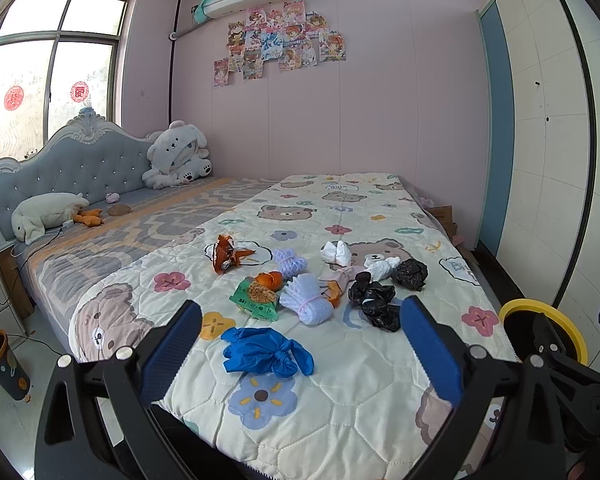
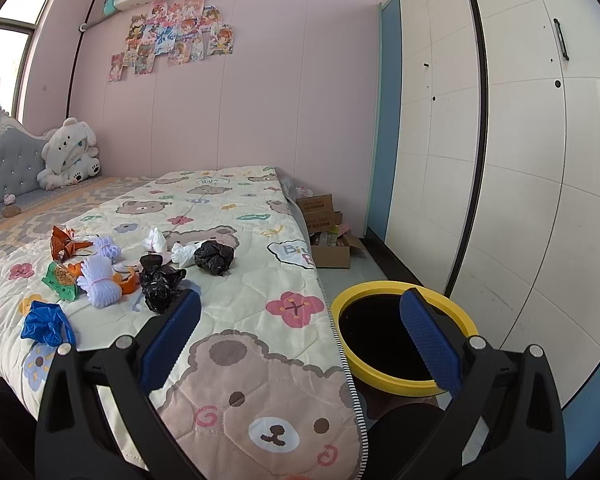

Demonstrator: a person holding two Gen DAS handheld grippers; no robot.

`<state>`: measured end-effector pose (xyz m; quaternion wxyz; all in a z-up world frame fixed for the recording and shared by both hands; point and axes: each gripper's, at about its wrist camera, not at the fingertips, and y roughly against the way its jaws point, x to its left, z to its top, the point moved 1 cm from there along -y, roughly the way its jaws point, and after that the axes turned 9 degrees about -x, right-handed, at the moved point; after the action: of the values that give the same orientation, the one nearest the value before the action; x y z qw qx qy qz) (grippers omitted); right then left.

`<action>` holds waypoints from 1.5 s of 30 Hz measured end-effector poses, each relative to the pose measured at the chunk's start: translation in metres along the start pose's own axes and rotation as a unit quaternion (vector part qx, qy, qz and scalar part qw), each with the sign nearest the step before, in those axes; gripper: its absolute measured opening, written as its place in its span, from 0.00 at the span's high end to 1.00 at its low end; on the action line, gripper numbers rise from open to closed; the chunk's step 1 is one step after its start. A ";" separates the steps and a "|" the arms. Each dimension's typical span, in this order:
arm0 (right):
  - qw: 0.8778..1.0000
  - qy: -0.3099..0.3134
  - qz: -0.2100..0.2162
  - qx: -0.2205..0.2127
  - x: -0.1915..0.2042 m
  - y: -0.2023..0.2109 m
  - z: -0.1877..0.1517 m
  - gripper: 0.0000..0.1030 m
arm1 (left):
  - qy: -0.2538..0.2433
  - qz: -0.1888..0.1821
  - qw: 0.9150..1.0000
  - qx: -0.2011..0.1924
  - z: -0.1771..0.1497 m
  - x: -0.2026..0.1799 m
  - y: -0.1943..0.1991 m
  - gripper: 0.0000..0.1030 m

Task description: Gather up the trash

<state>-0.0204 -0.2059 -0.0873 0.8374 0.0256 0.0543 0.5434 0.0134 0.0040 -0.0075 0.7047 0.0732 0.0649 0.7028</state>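
Note:
Trash lies scattered on the bear-print quilt (image 1: 340, 392): a knotted blue glove (image 1: 266, 352), two lilac foam nets (image 1: 306, 304), black plastic bags (image 1: 374, 300), a green wrapper (image 1: 256, 300), orange peel (image 1: 270, 280), an orange wrapper (image 1: 226, 254) and white wads (image 1: 336, 253). My left gripper (image 1: 300, 344) is open, its blue pads either side of the blue glove, hovering short of it. My right gripper (image 2: 300, 340) is open and empty, over the bed's corner and the yellow-rimmed bin (image 2: 404, 340). The same trash shows at left in the right wrist view, with the blue glove (image 2: 46, 324) nearest.
The bin stands on the floor by the bed's right edge, also seen as a yellow rim (image 1: 548, 320). Open cardboard boxes (image 2: 328, 232) sit by the wardrobe (image 2: 500, 140). Plush toys (image 1: 176, 156) rest near the headboard. A small bin (image 1: 0, 364) stands at left on the floor.

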 end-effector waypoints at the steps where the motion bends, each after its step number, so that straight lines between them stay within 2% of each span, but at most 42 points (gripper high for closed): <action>1: 1.000 0.000 0.000 0.000 0.000 0.000 0.000 0.07 | 0.000 0.000 1.000 -0.001 0.000 0.000 0.000 0.07; 45: 1.000 0.001 0.000 0.006 0.003 -0.005 -0.007 0.07 | 0.000 0.000 1.000 0.004 -0.002 0.004 -0.003 0.07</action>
<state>-0.0154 -0.2050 -0.0952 0.8372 0.0297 0.0586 0.5429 0.0157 0.0082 -0.0096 0.7041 0.0762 0.0681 0.7027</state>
